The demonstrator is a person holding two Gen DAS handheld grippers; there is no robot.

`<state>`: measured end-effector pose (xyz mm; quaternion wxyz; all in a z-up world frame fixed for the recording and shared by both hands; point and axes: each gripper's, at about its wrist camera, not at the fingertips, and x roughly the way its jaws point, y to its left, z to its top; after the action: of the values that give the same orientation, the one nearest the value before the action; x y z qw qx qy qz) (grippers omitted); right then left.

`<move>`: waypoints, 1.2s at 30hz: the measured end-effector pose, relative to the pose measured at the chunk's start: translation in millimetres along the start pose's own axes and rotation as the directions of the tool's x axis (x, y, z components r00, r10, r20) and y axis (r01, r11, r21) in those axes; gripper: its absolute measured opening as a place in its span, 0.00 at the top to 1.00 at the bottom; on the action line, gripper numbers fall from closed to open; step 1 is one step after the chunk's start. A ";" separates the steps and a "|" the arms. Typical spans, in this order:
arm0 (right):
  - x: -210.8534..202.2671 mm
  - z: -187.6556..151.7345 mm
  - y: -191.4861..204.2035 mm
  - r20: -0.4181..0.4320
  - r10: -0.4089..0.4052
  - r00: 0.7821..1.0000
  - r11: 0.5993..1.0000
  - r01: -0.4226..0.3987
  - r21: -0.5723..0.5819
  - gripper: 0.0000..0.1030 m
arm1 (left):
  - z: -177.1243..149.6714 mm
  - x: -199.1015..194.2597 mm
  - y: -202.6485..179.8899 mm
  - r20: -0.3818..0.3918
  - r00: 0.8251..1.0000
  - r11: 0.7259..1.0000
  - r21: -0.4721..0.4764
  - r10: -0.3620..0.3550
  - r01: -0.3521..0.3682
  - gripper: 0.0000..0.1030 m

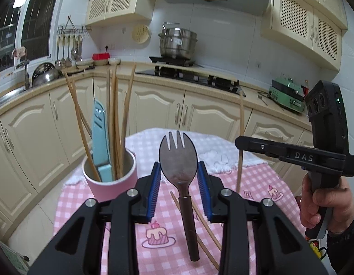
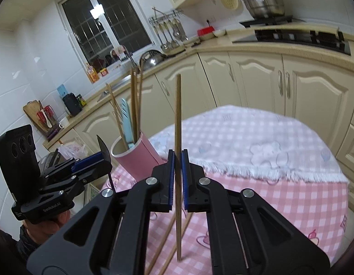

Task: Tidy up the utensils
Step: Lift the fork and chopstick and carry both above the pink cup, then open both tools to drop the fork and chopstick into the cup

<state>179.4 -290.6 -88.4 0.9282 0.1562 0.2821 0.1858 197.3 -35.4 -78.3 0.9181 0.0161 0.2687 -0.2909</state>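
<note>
Covering the table (image 1: 257, 183), the pink checked cloth bears a pink cup (image 1: 112, 183) already crowded with chopsticks and a blue tool, so approach from above and lower steeply. The left gripper (image 1: 178, 178) clamps a dark spork (image 1: 178, 158) by its bowl; the right gripper (image 2: 178, 174), nearly closed, pinches one chopstick (image 2: 178, 123). Two loose chopsticks (image 1: 204, 224) wait on the cloth.

My kitchen is bright with even white light. A lamp shines back in the dark glass window (image 2: 103, 29). The shiny steel pot (image 1: 178, 42) glints. Both pictures bend round at the edges, with black corners. Far things look slightly soft.
</note>
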 end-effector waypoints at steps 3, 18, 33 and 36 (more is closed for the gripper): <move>-0.8 14.3 9.9 0.029 0.017 0.999 1.000 -0.016 -0.026 0.94 | 11.1 -8.7 3.1 0.032 0.999 1.000 0.005 0.016 -0.016 0.70; -4.0 96.7 73.3 0.157 0.133 0.979 0.978 -0.104 -0.179 0.94 | 73.7 -39.8 50.9 0.194 0.970 0.989 -0.015 0.145 -0.145 0.70; 57.0 126.8 103.8 0.100 0.167 0.981 0.965 -0.142 -0.222 0.94 | 96.2 -1.9 79.2 0.208 0.958 0.980 -0.044 0.198 -0.193 0.70; 77.0 117.5 100.6 0.055 0.154 0.987 0.967 -0.139 -0.212 0.94 | 84.3 7.3 85.4 0.177 0.965 0.980 -0.059 0.196 -0.188 0.70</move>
<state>281.3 -190.3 8.6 0.9325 0.0854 0.2158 0.2768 289.5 16.0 -20.8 0.9628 -0.0038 0.1869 -0.1950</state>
